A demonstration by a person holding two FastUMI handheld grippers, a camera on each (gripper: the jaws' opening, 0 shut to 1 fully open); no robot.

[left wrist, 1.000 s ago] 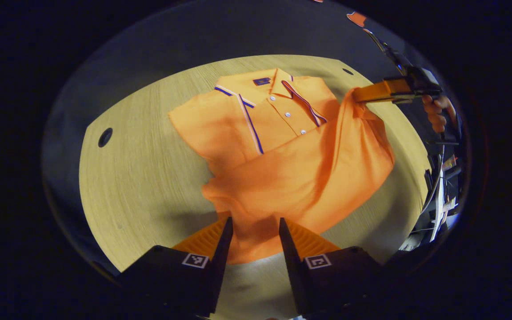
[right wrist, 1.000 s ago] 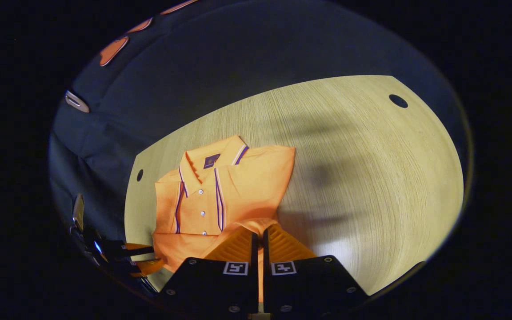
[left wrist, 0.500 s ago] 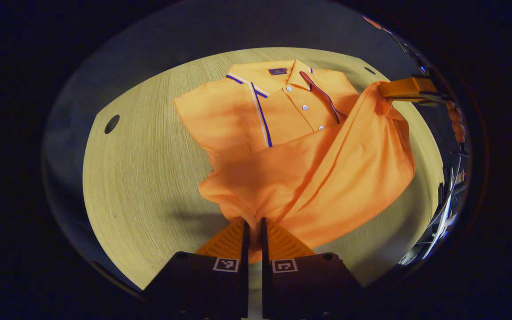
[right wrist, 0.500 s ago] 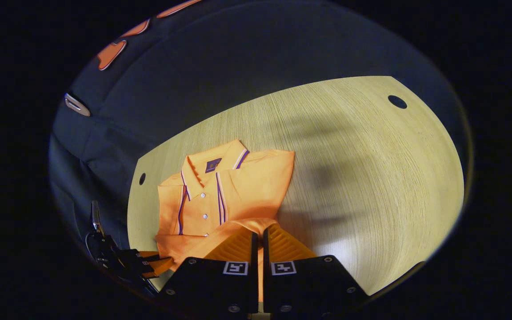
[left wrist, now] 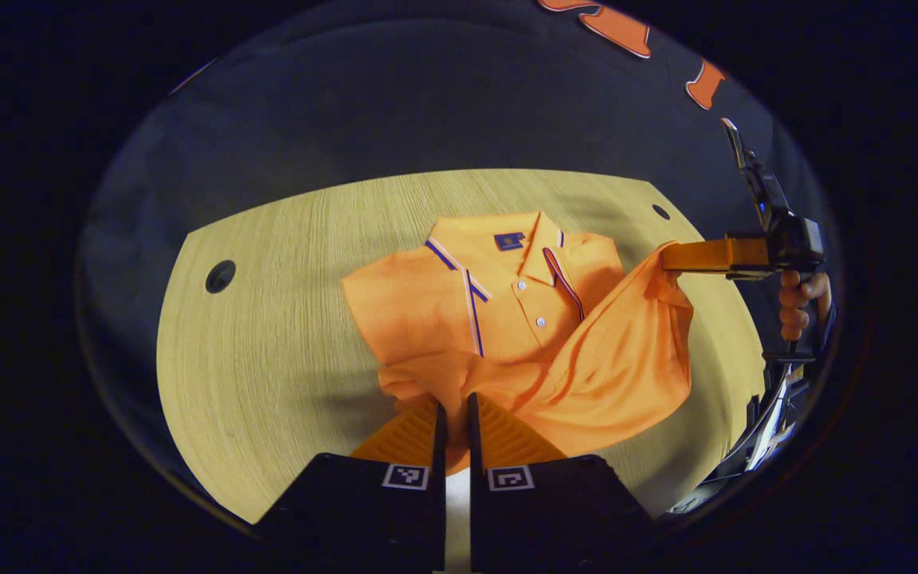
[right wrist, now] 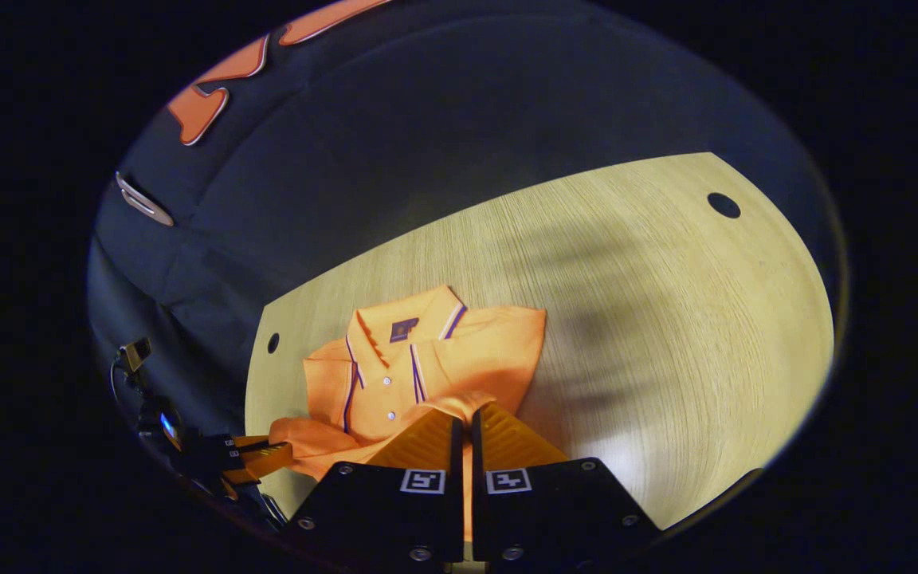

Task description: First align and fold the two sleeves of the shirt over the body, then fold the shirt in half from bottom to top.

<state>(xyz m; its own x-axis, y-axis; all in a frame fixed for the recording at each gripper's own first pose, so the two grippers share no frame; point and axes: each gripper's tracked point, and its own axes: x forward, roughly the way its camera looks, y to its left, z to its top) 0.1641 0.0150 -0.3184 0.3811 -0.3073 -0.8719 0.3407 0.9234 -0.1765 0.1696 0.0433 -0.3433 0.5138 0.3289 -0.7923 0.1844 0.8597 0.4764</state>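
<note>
Both grippers, left (left wrist: 453,414) and right (right wrist: 463,426), clenched on bottom-hem corners of the orange polo shirt with striped collar (left wrist: 507,319), hem raised off the pale wooden table (left wrist: 268,319), collar end lying flat straight ahead, so the coming fold likely carries forward along the shirt's length.

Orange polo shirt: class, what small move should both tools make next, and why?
Probably carry the hem forward toward the collar. Both the left tool and right tool pinch the polo shirt, whose bottom hangs lifted with the buttons uncovered.
</note>
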